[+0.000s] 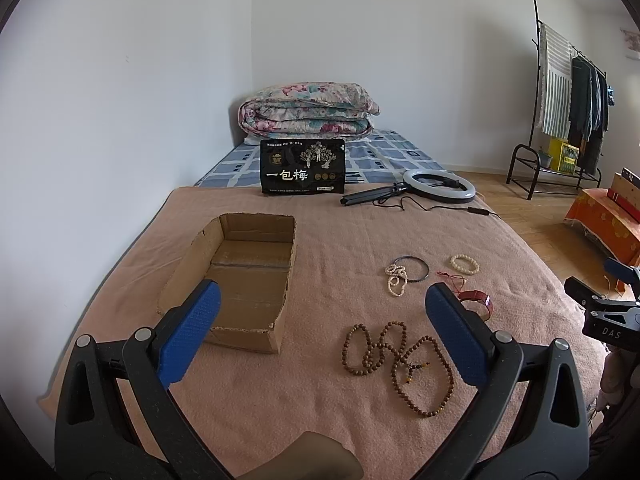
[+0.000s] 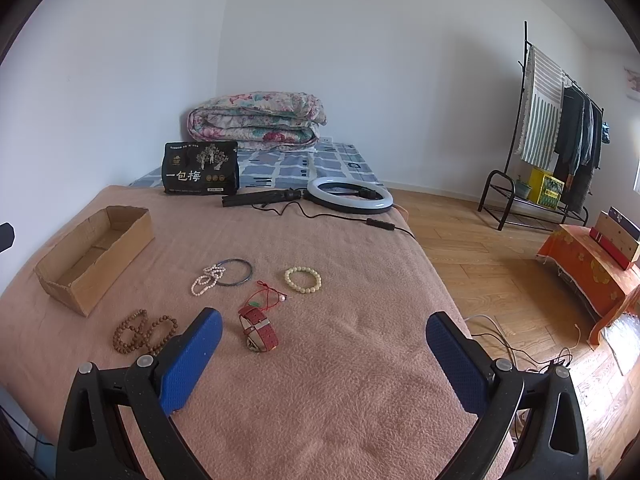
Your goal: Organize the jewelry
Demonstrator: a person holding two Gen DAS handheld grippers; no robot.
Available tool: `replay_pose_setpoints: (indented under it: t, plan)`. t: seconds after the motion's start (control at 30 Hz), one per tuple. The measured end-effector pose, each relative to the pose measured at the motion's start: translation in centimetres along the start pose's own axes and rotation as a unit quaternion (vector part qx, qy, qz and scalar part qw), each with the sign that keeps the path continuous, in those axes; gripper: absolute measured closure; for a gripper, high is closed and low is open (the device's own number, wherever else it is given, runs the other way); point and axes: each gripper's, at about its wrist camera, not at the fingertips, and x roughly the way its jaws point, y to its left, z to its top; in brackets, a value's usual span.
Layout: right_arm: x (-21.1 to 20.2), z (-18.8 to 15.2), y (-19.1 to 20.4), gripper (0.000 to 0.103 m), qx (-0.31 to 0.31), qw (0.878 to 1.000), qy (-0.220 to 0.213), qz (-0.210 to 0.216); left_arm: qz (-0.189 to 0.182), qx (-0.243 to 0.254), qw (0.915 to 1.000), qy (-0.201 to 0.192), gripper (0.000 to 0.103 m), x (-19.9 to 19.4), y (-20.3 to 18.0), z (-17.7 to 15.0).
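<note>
Now | left tool [image 1: 322,334] wide open, holding nothing | right tool [image 2: 324,354] wide open, holding nothing

Both wrist views face along the bed [image 1: 340,240], sharing it.

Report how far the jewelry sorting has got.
Done: nothing, the cardboard box looks empty. In hand: nothing; the left gripper and right gripper are both open, holding nothing. Left: the brown bead strand, white bead strand, dark bangle, cream bracelet, red cord and red watch, all on the blanket.
</note>
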Motion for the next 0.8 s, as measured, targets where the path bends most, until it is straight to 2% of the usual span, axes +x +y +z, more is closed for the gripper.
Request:
replay_pose_setpoints:
  t: [0.8]
  plan:
    - [0.24, -0.29, 0.34, 0.0, -0.006, 1.0, 0.005, 0.003, -0.001, 0.001, 1.0, 0.002, 0.0, -0.25, 0.18, 0.1]
